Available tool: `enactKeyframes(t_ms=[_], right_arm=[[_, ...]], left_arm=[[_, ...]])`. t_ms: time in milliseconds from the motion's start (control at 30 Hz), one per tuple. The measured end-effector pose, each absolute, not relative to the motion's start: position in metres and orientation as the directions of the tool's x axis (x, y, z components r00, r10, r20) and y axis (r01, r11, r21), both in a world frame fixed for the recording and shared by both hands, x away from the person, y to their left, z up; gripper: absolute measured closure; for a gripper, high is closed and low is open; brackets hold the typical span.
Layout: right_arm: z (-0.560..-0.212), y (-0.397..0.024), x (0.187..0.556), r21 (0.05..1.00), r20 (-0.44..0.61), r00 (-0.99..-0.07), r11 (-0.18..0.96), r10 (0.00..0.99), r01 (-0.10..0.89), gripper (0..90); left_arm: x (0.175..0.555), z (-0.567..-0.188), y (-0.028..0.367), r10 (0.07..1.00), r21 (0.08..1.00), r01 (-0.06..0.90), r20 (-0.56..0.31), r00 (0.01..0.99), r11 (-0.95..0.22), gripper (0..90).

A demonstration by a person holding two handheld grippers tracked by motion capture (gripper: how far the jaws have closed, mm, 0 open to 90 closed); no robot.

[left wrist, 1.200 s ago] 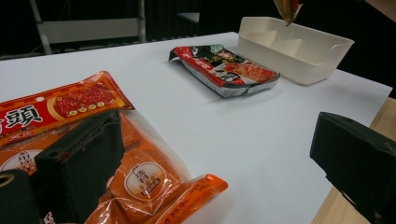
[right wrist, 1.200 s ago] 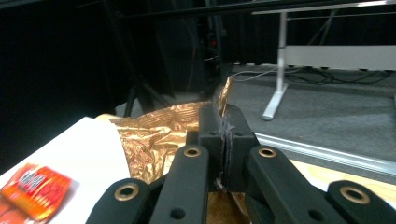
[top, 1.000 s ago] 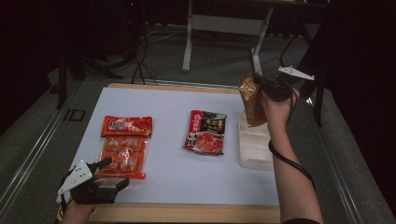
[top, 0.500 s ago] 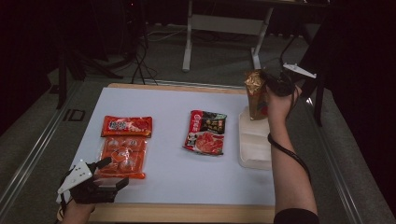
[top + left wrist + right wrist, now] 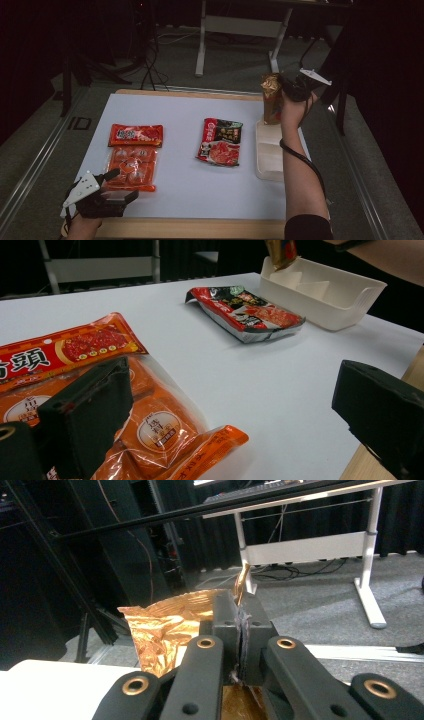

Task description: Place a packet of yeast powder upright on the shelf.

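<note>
Since the right hand-held gripper (image 5: 284, 90) pinches the gold foil pouch (image 5: 271, 102) by its crinkled top seal, it looks light, soft and slippery, hanging below the jaws over the white tray's (image 5: 268, 162) far end. Left hand-held gripper (image 5: 121, 186) sits spread beside the nearer orange pack (image 5: 131, 167). Count: one pouch, one tray, two orange packs, one red-black sachet (image 5: 221, 141).

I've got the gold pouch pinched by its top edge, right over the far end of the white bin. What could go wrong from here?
1. The right gripper holds the gold pouch only by a thin strip of foil at its top; it might slip or tear free.
2. The pouch hangs upright at the far end wall of the white bin; lowered there, its bottom could catch the rim and tip outside.
3. The bin looks light and nothing steadies it, so a nudge may slide it.
</note>
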State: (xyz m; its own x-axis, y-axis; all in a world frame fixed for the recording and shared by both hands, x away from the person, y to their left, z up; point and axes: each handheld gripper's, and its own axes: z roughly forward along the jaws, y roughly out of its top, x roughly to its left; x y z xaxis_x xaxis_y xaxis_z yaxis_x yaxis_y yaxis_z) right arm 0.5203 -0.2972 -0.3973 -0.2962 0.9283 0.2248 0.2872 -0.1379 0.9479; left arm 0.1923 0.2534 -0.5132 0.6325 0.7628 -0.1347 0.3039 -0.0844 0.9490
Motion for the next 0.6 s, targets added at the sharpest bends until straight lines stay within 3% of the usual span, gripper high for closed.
enactKeyframes(t_ms=[333, 600], right_arm=[[-0.413, -0.301, 0.523, 0.936, 0.266, -0.262, -0.184, 0.928, 0.299, 88.7], [-0.418, -0.300, 0.519, 0.941, 0.236, -0.276, -0.148, 0.932, 0.304, 88.3]], left_arm=[[0.192, -0.513, 0.253, 0.762, 0.949, 0.302, -0.132, 0.634, -0.087, 2.9], [0.193, -0.513, 0.253, 0.761, 0.949, 0.304, -0.133, 0.635, -0.087, 3.0]])
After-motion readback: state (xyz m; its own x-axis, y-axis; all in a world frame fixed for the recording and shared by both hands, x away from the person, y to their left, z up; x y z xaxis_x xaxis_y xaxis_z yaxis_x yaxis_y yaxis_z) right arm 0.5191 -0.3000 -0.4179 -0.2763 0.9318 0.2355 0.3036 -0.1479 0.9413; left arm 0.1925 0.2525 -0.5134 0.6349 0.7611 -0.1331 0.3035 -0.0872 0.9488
